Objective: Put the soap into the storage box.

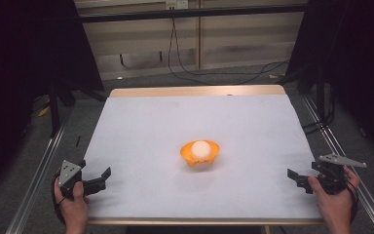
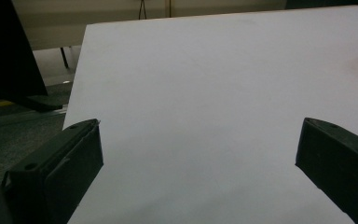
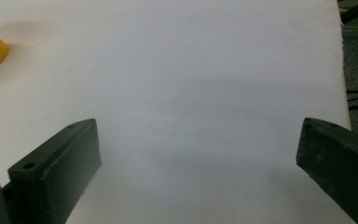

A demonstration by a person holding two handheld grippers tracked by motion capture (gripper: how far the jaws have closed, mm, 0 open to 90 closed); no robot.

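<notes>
While an orange bowl [image 1: 200, 155] sits near the middle of the white-covered bench [image 1: 146, 126] with a white ball [image 1: 200, 148] resting inside it, both tools wait well away from that bowl. The left gripper [image 1: 103, 176] lies toward the near left corner from the bowl, its jaws spread wide and empty. The right gripper [image 1: 293, 176] lies toward the near right edge from the bowl, jaws likewise apart, holding nothing.

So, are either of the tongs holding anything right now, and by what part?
Nothing is held. The left tongs and right tongs are both open over the table's near corners, apart from the orange bowl with the white ball.
</notes>
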